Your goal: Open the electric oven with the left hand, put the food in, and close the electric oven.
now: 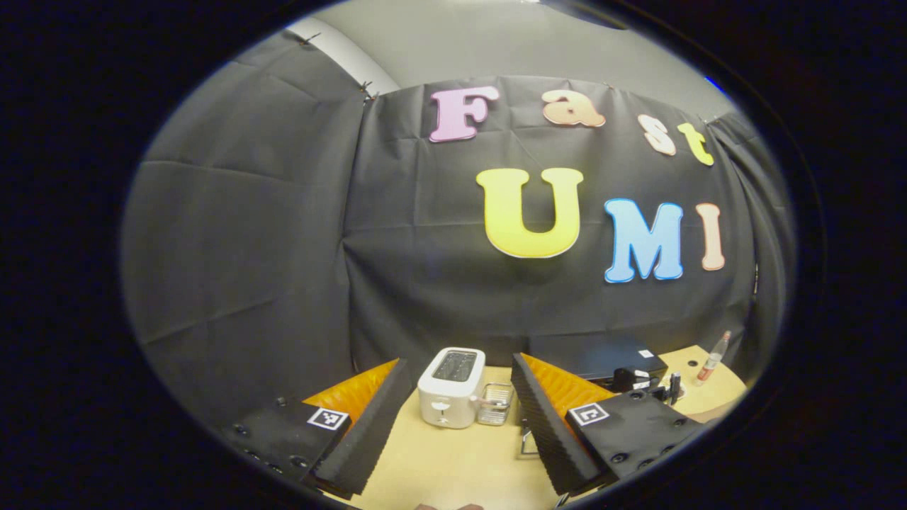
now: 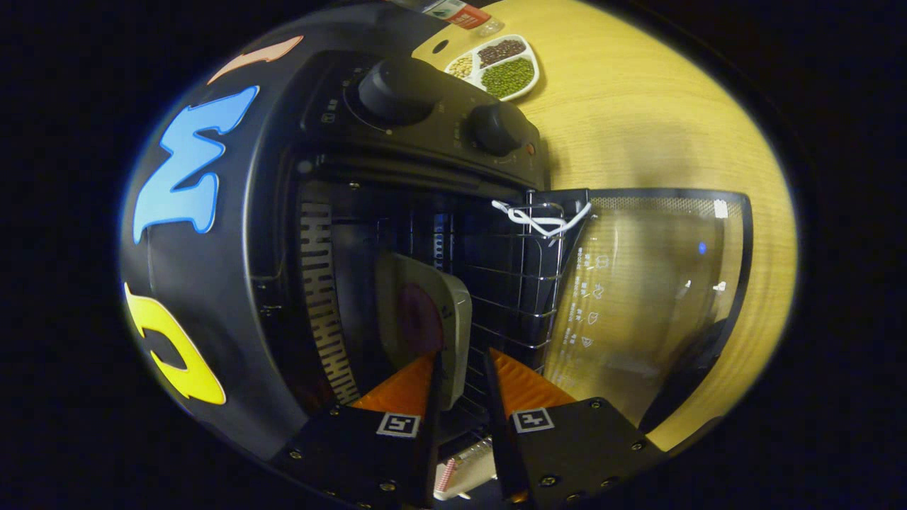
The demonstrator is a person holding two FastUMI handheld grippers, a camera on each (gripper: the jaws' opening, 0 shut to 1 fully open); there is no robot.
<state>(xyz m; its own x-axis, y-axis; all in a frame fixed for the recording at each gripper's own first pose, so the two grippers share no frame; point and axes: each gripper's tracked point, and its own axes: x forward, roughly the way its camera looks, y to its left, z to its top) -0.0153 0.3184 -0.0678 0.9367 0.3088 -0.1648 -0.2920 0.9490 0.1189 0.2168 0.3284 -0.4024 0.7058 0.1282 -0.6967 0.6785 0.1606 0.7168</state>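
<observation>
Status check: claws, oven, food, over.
Left claw open, held up off the table. Right claw shut on plate, food inside oven. Door open. Nothing blocking.

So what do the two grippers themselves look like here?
Both look alike. The left gripper has two long wedge-shaped fingers with ribbed inner faces, each on a black plate studded with screws and carrying a small square black-and-white marker. The right gripper has the same ribbed wedge fingers, black screwed plates and square markers. No cables or sleeves are visible.
</observation>
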